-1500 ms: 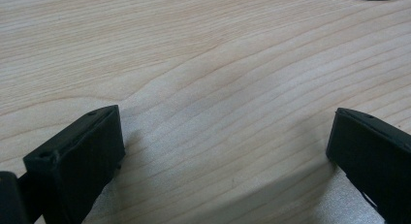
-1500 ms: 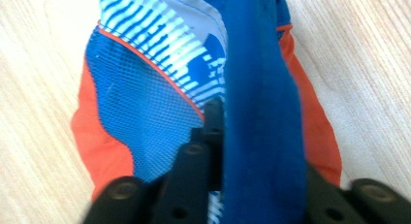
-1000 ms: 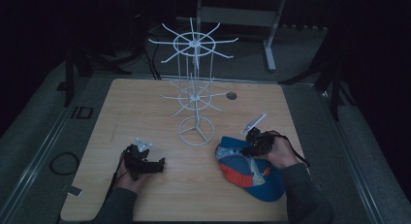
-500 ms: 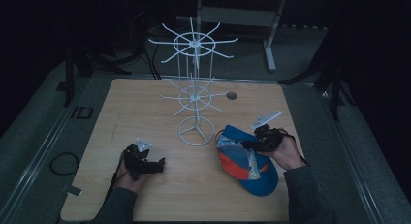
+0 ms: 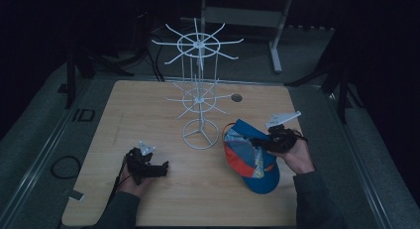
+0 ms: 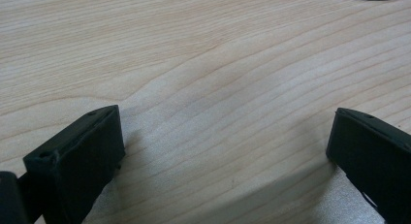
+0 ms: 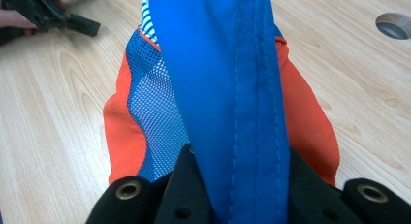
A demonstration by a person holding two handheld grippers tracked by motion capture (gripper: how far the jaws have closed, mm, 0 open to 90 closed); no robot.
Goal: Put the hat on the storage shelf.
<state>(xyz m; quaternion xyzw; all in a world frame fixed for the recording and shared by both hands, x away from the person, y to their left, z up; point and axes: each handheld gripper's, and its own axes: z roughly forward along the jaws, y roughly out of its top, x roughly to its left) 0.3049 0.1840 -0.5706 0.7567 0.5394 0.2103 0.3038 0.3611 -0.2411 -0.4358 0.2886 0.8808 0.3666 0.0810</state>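
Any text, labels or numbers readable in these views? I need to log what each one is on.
"ID": dark letters on the grey floor strip just left of the table.
Cap held in the right gripper: no print or logo legible.
Nothing else readable.

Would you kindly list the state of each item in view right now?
Cap: pinched by its blue fabric, partly lifted off the table.
Right gripper: shut on the cap.
Left gripper: open, empty, low over the table.
White wire rack: upright, hooks bare.
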